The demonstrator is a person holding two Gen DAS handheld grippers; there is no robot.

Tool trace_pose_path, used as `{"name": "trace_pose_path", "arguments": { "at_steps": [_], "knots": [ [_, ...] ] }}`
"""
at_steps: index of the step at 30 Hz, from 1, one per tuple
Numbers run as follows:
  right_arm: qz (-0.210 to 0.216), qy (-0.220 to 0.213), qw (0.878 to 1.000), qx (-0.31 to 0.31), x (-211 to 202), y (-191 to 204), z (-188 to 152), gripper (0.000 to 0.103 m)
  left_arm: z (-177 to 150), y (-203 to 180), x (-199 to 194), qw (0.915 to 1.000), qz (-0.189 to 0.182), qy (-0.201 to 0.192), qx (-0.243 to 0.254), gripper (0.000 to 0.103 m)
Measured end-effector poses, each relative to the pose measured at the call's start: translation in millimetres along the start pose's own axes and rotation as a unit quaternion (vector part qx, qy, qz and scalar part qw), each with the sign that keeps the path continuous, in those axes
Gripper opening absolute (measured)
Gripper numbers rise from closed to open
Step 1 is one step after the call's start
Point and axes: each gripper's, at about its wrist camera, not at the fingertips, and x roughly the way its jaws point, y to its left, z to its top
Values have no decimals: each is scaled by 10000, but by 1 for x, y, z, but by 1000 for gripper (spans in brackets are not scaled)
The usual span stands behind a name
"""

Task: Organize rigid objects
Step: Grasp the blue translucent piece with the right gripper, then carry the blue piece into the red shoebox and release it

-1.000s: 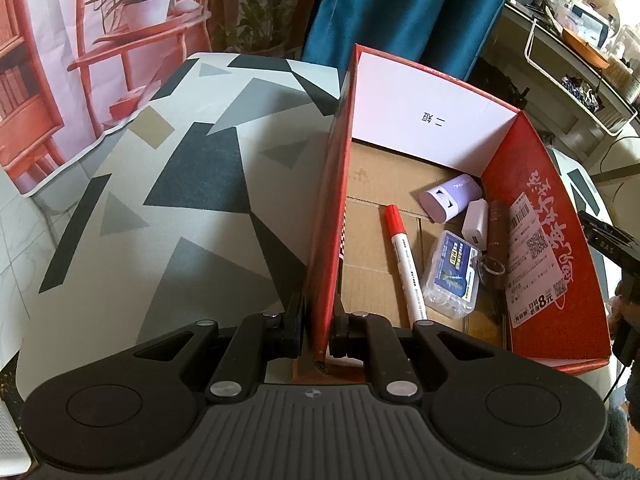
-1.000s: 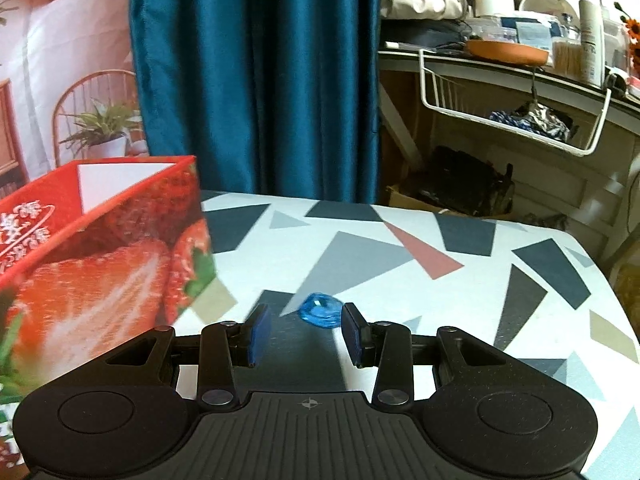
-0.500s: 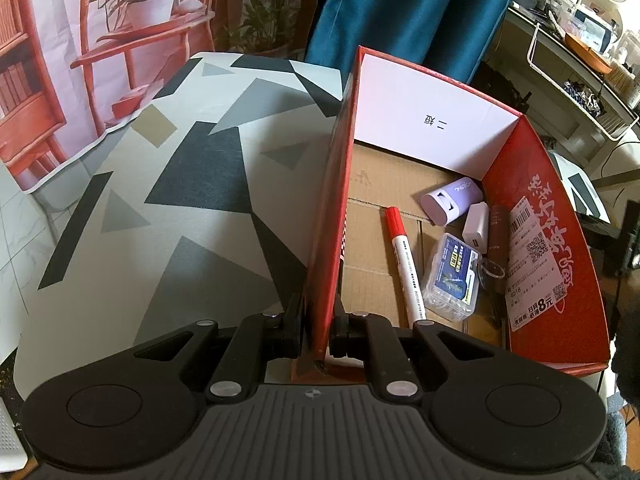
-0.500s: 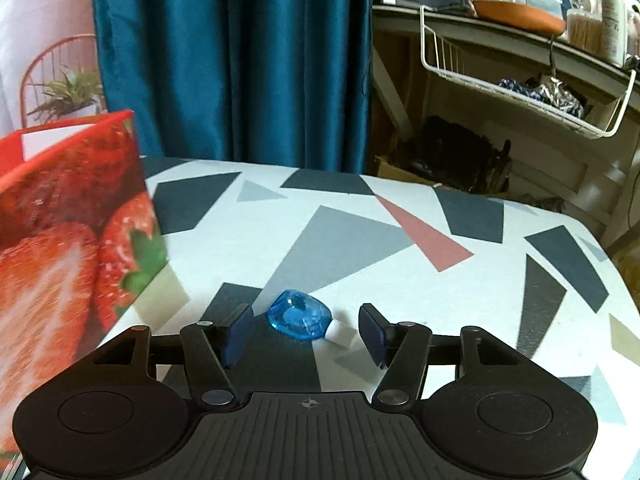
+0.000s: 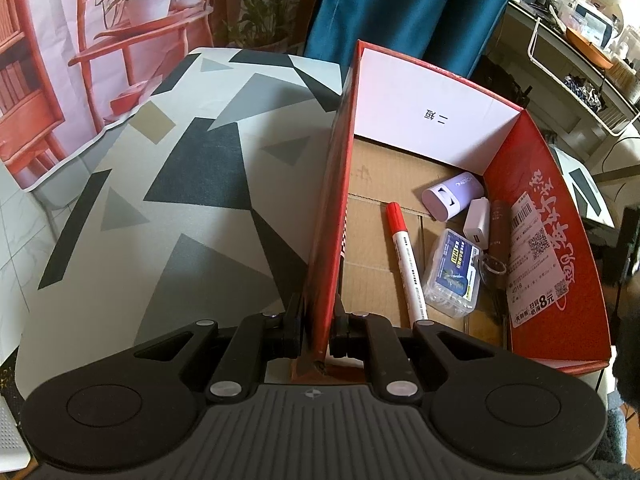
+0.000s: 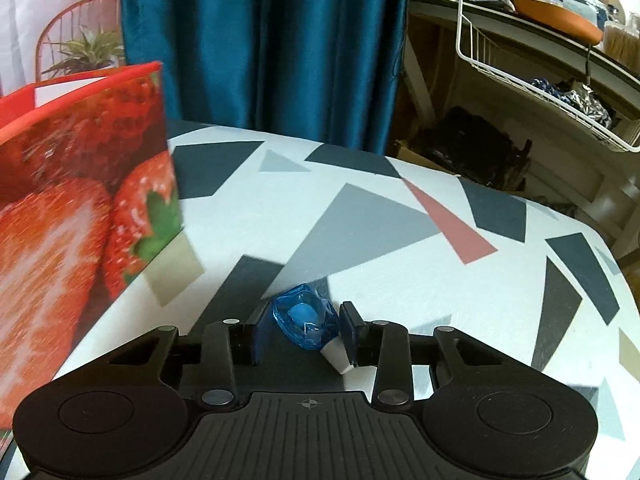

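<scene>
Presently, the left hand-held gripper [image 5: 318, 334] is clamped narrow on the near end of a red box's [image 5: 552, 216] left wall, one pad on each face of the cardboard. The box stands open-topped on the patterned tabletop [image 5: 168, 200], its far inner wall white, its floor bare cardboard.

Contents of the box, left wrist view:
- red-capped marker [image 5: 406, 258], lying lengthwise at about 12 o'clock from the gripper, cap pointing away;
- clear plastic case with blue label [image 5: 452, 274], just beside the marker at its 3 o'clock;
- small white charger block [image 5: 476, 224], touching the case's far end;
- lilac cylinder [image 5: 452, 196], at 12 o'clock of the charger, near the far right corner;
- brown stick-shaped item [image 5: 500, 228], along the right wall; identity not determinable.

Right wrist view: the right hand-held gripper [image 6: 306, 330] has just been closing its jaws, and a blue translucent object with a white tip [image 6: 306, 320] sits between them, both pads appearing to press on it. It sits low over the tabletop [image 6: 400, 216]; whether it rests there cannot be told. The box's strawberry-printed outer wall [image 6: 80, 208] stands at 10 o'clock of this object, apart from it.
</scene>
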Motion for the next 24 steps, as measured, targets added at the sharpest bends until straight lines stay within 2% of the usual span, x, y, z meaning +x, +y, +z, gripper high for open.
{"name": "trace_pose_path", "arguments": {
  "at_steps": [14,18,24],
  "knots": [
    [260,-29,9994,-227,-49,22,-30,33,0,-3,2,10000,66,-5,57,13],
    [317,-219,9993,-18,-65,21,-28,33,2,-1,4,10000,31,55,49,13],
    [398,-497,9979,-115,-85,25,-12,33,6,-1,6,9993,-12,285,221,13]
  ]
}}
